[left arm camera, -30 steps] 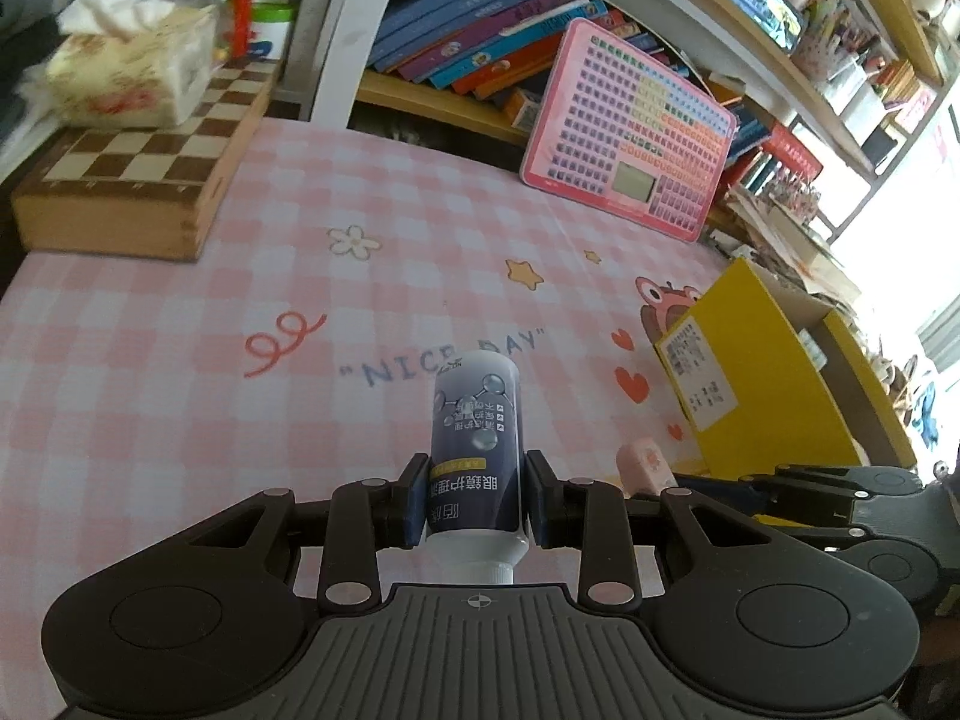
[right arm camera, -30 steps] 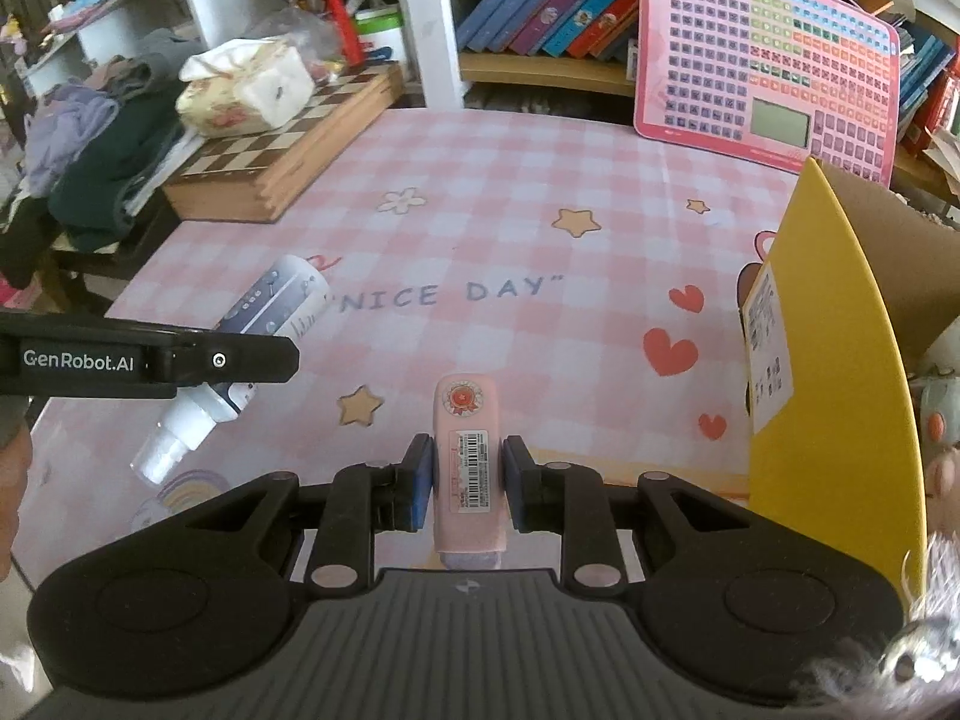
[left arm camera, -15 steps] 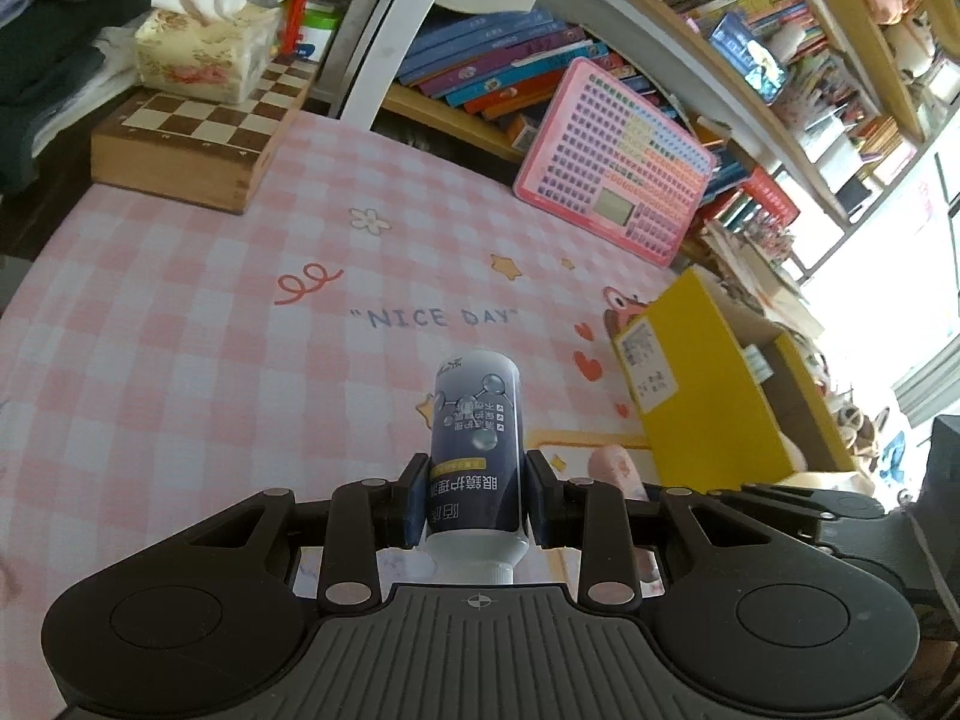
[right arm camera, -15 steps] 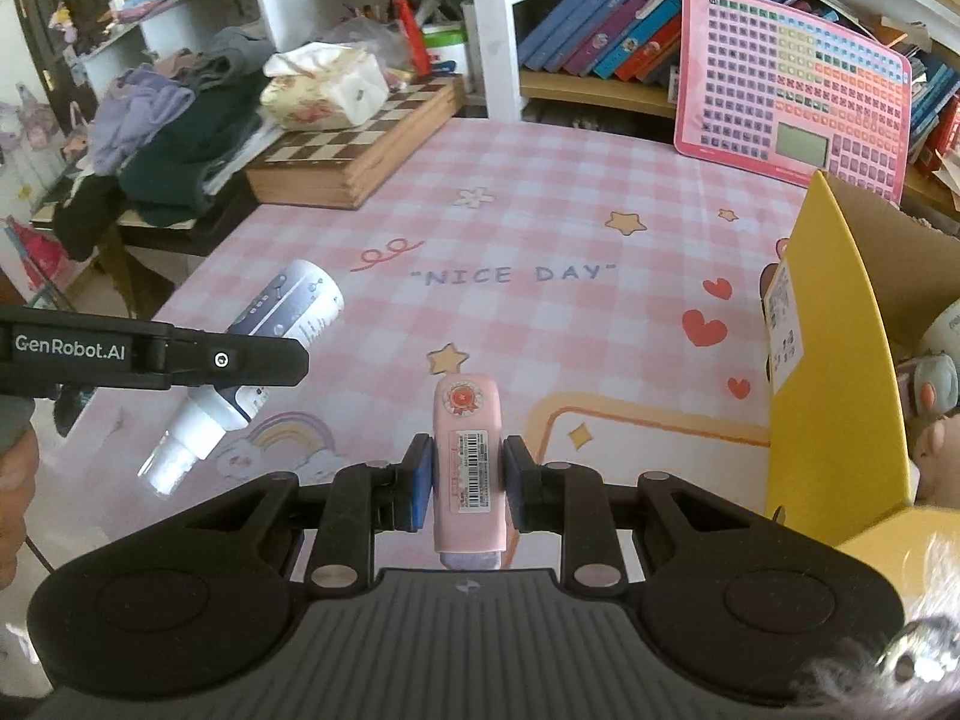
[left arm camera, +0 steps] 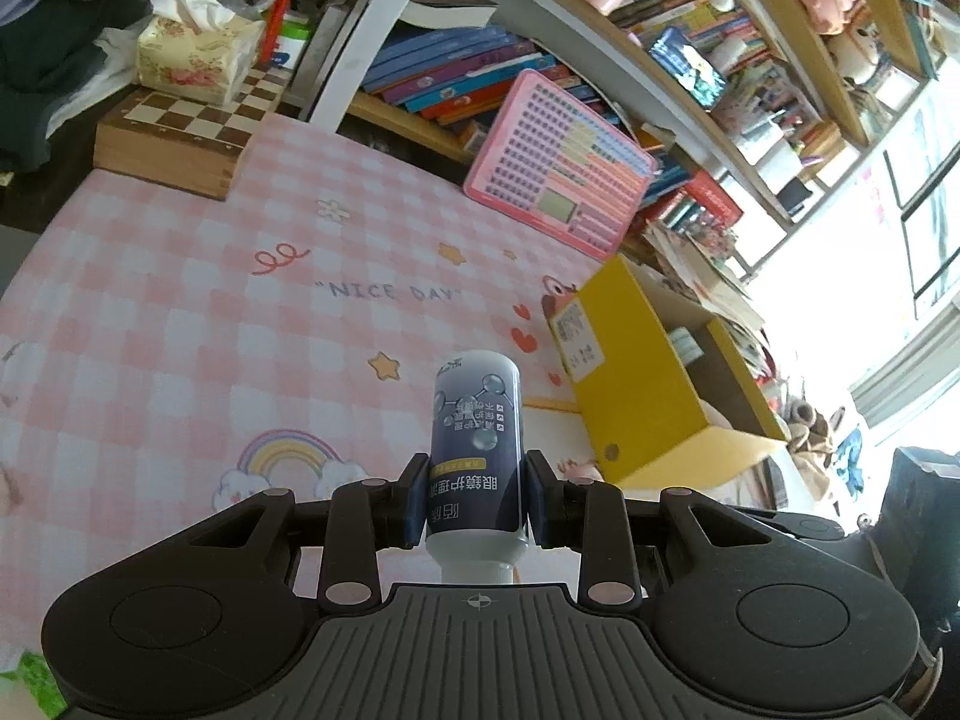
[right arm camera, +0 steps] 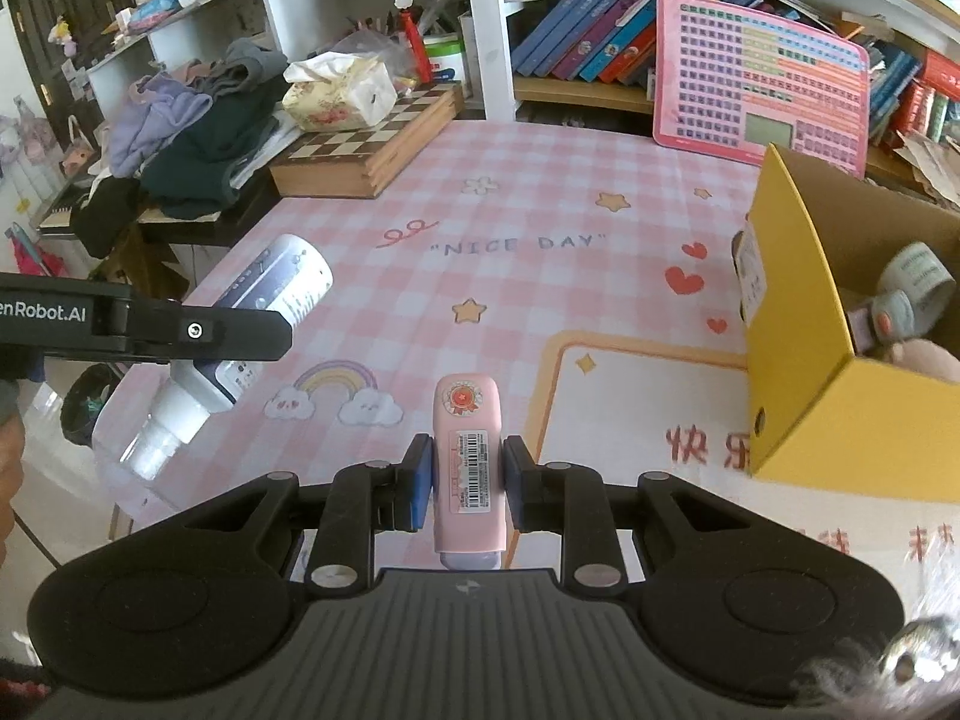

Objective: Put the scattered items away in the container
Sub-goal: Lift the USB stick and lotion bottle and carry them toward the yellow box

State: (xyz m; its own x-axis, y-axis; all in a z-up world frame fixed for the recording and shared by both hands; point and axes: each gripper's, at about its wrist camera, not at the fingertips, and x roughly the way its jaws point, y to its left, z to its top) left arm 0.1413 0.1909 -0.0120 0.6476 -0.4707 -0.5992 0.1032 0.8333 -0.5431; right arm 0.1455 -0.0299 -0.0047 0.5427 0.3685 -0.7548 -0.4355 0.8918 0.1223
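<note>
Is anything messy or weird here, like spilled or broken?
Nothing is spilled or broken. The left gripper grips a dark spray bottle, bottom pointing forward. The right gripper grips a pink case. The messiest spot is the clothes pile beside the table.

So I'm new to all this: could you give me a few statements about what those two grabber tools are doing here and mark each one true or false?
1. The left gripper is clamped on a dark spray bottle. True.
2. The right gripper is open. False: it is shut on a pink case.
3. The yellow box already has something in it. True: a grey roll lies inside.
4. The tissue box sits on the pink tablecloth. False: it rests on the chessboard box.
5. The pink case is inside the yellow box. False: it is held above the tablecloth, left of the box.
</note>
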